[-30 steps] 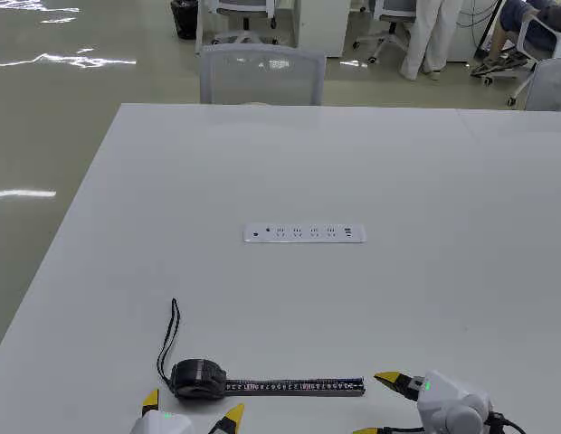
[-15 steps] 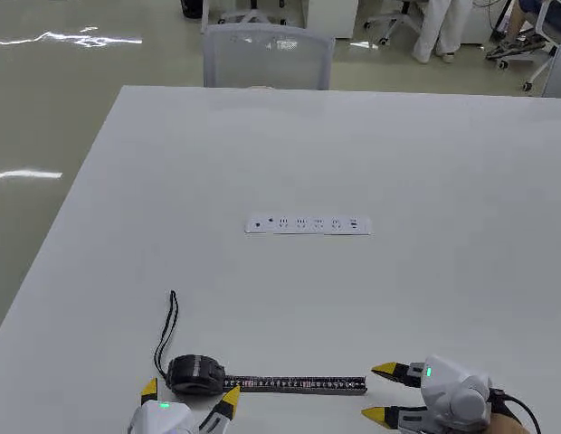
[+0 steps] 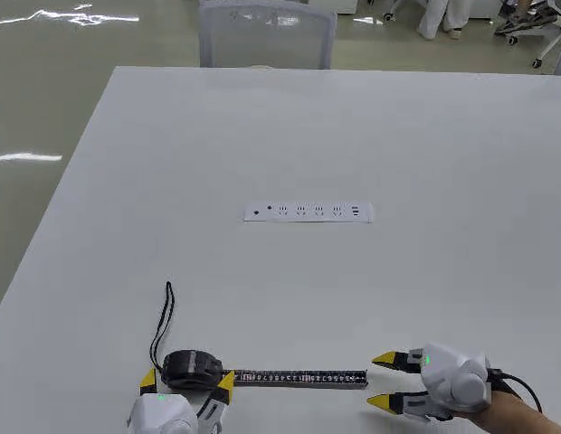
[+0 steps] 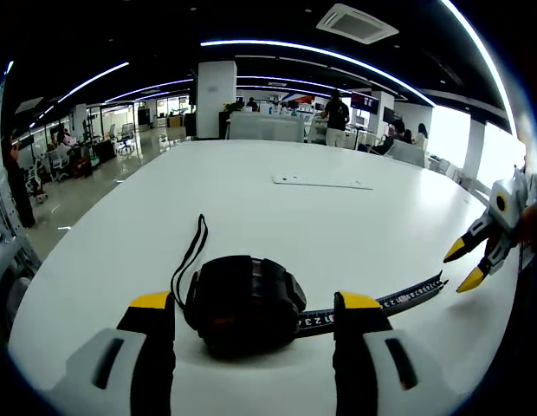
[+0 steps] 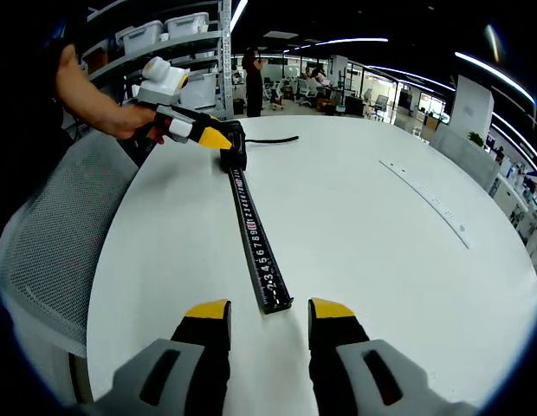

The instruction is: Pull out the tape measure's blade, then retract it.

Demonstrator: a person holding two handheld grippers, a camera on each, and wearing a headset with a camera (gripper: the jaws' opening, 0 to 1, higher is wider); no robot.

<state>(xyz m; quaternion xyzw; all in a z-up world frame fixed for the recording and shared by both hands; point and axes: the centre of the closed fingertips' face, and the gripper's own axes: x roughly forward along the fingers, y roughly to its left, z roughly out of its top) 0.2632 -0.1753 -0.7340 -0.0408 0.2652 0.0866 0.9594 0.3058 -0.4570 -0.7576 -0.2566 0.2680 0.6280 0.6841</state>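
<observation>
Workbench status, tape-measure trial. Table is white and wide; power strip lies mid-table, well apart from the work. Tape measure sits at the near edge, left of centre, its black case flat on the table. Its blade is drawn out to the person's right and lies flat along the surface, numbers up. Left gripper straddles the case with jaws apart, one yellow tip on each side. In the left gripper view a gap shows between each tip and the case, so nothing is clamped. Right gripper faces the blade's free end, jaws apart. In the right gripper view the end hook lies just ahead of the gap between the tips, not pinched. Strap trails slack from the case, away from the person. Judgement: the pull-out half looks done, since a good run of blade lies exposed and neither claw holds it. Whether a lock keeps it out I cannot tell. Retraction is left: the blade must run back into the case, probably with the left claw closing on the case first to steady it.
</observation>
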